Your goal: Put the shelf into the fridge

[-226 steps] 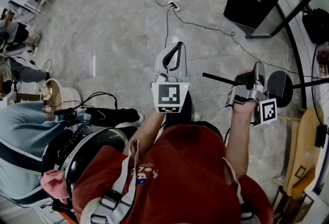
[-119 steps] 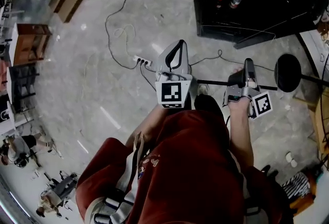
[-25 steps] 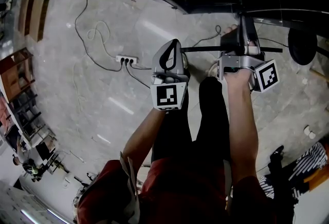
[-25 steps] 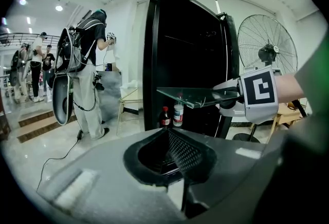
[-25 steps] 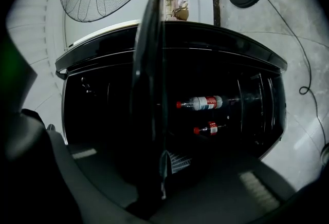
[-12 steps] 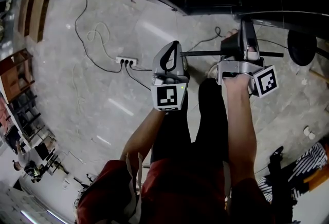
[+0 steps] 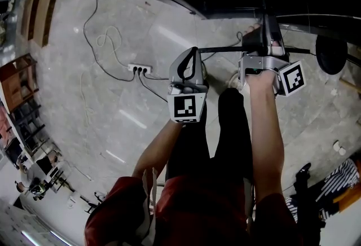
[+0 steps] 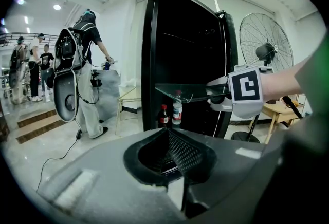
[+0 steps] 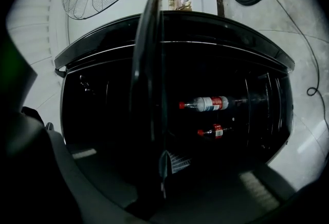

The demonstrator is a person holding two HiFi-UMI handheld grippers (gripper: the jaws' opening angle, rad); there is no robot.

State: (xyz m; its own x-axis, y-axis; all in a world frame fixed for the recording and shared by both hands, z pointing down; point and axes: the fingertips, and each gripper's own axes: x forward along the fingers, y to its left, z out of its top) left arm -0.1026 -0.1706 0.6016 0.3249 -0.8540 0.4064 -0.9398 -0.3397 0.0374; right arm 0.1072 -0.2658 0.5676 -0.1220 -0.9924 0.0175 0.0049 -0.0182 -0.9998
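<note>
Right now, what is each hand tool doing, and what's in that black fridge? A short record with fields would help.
right hand: right gripper shut on one edge of the glass shelf
left hand: left gripper shut, nothing in it
appliance: fridge, black, open, dark inside
inside it: clear bottle and dark bottle, both upright, red caps
shelf position: about level, at the fridge opening, higher than the bottles

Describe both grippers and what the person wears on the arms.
The left gripper and right gripper have light grey bodies with dark jaws lined by mesh-textured pads. Each carries a white cube printed with black square markers. The person wears a red top; forearms are bare.
</note>
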